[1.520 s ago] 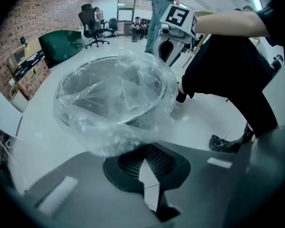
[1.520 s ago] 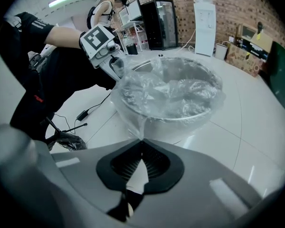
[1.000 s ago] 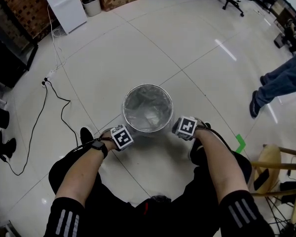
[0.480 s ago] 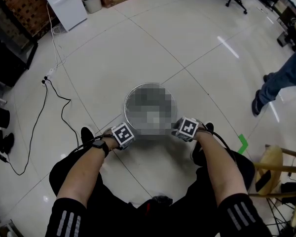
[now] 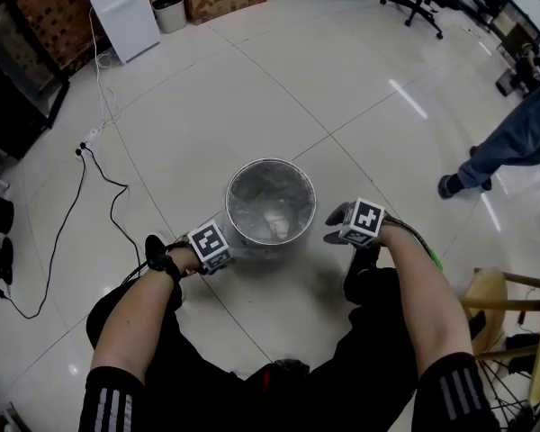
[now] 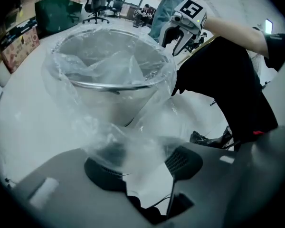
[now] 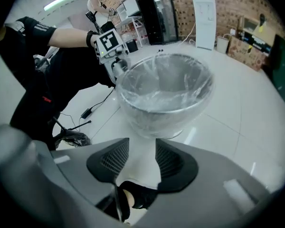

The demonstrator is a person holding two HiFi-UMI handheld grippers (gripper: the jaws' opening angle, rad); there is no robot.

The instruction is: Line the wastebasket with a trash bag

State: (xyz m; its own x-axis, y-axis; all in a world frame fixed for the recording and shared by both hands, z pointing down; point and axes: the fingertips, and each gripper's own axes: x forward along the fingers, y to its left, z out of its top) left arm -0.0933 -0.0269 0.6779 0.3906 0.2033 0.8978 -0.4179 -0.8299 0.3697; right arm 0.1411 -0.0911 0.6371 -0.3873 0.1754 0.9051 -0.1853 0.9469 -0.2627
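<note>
While trash bag (image 6: 109,68) lines wastebasket (image 5: 227,203) | left claw (image 6: 142,163) just opening, film between jaws | right claw (image 7: 142,158) just opening, empty

The wastebasket (image 5: 270,242) was seen as shiny metal, possibly steel, lined with a thin, clear, crinkled plastic trash bag (image 6: 109,72). The floor (image 5: 252,88) was finished in glossy pale tiles. Matt, ribbed dark pads (image 7: 110,161) were borne by the right gripper (image 7: 135,158).

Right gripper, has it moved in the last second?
Yes. In the head view the right gripper has pulled away from the wastebasket rim, toward the right. Its jaws have just been opening, with nothing between them.
</note>
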